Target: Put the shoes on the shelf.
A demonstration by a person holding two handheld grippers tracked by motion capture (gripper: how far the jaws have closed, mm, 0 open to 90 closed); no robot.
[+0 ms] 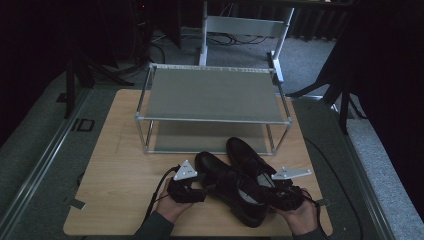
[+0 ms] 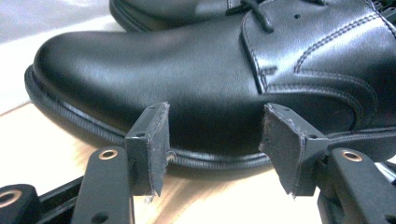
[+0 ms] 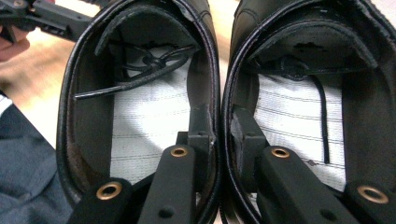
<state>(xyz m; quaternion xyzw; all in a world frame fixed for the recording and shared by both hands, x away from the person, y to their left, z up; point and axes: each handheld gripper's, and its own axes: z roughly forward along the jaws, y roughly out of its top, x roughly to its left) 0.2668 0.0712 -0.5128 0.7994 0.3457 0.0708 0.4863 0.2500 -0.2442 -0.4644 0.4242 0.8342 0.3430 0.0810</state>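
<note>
My right gripper [image 3: 219, 128] pinches both black shoes [image 1: 240, 185] together by their inner walls, in front of the rack [image 1: 212, 95]. My left gripper [image 2: 212, 140] stands released beside the near shoe's side.

The 2 shoes [image 1: 235, 182] are glossy black, with white, finely grey-striped insoles [image 3: 140, 126]. The table [image 1: 115, 175] is pale wood-grain, and the rack [image 1: 212, 95] is silver with grey shelves.

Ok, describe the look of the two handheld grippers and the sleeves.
Both the left gripper and right gripper are black, each topped by a grey three-cornered plate. The jaws are flat black bars with brass-coloured rivets and worn, frayed black pads. A black cable trails from the left one. The sleeves are dark grey.
</note>
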